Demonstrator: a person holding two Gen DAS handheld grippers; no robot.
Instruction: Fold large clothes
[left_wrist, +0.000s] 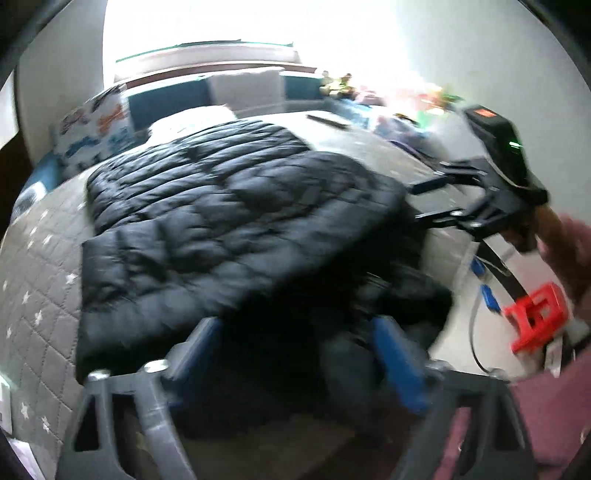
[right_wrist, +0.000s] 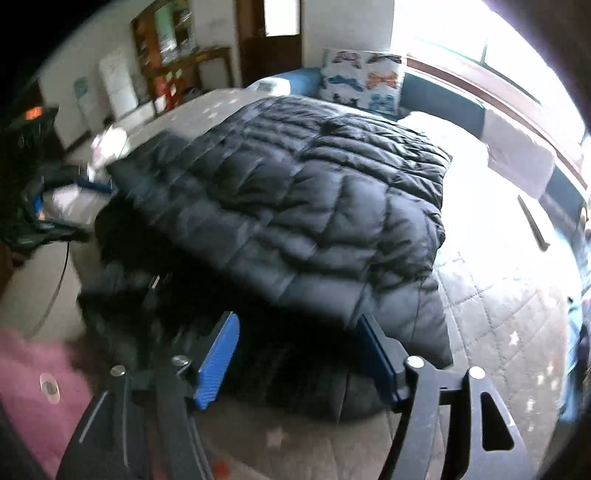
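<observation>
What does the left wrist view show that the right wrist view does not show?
Only the left wrist view: a red stool and colourful toys by the window. Only the right wrist view: a wooden door and a shelf. Both: the black quilted jacket on the grey star quilt, the butterfly pillow, both grippers open.

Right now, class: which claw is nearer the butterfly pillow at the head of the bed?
Left. The left claw sits at the black puffer jacket's near edge on the butterfly pillow's side; the right claw is on the opposite side.
</observation>
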